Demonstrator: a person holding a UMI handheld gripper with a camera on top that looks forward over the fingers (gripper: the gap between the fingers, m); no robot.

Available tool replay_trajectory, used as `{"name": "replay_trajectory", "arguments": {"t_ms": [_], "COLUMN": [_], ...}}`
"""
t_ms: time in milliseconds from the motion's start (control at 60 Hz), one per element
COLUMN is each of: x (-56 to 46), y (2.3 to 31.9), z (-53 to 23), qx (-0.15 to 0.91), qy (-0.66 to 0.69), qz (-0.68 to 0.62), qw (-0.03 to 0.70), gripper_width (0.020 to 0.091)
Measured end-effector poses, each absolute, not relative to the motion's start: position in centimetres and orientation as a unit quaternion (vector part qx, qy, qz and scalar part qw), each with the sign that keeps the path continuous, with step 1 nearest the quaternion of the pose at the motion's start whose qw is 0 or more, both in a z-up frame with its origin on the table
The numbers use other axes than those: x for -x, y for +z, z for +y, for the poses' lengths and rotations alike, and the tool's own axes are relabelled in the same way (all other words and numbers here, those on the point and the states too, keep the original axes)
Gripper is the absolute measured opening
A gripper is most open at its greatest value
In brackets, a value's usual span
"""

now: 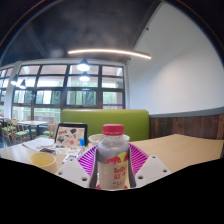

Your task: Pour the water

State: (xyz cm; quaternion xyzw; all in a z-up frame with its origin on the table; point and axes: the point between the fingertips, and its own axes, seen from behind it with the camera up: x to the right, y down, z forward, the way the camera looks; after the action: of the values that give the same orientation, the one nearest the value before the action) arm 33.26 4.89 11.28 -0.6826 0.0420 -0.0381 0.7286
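Gripper (112, 168) clamped on water bottle (112, 158), both pink pads pressed against label sides; bottle held upright, white cap on, lifted above table (185, 150); yellow cup (43, 158) near, likely pour target.

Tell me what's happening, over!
Tongs shut on bottle. Bottle upright, pink cap on. Yellow cup waiting beside it on table. Nothing blocking.
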Motion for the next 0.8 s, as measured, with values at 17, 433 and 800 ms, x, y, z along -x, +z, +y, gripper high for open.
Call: {"name": "replay_trajectory", "arguments": {"t_ms": [17,433,800], "x": [-33.3,-30.0,-22.6], "y": [11.3,14.2,15.6], "z": [5.0,-5.7,-20.6], "qx": [0.683,0.686,0.68], "qy": [-0.038,-0.062,-0.035], "qz": [0.041,0.008,-0.005], "qw": [0.729,0.724,0.732], "gripper_width": [0.0444,0.082,0.0828]}}
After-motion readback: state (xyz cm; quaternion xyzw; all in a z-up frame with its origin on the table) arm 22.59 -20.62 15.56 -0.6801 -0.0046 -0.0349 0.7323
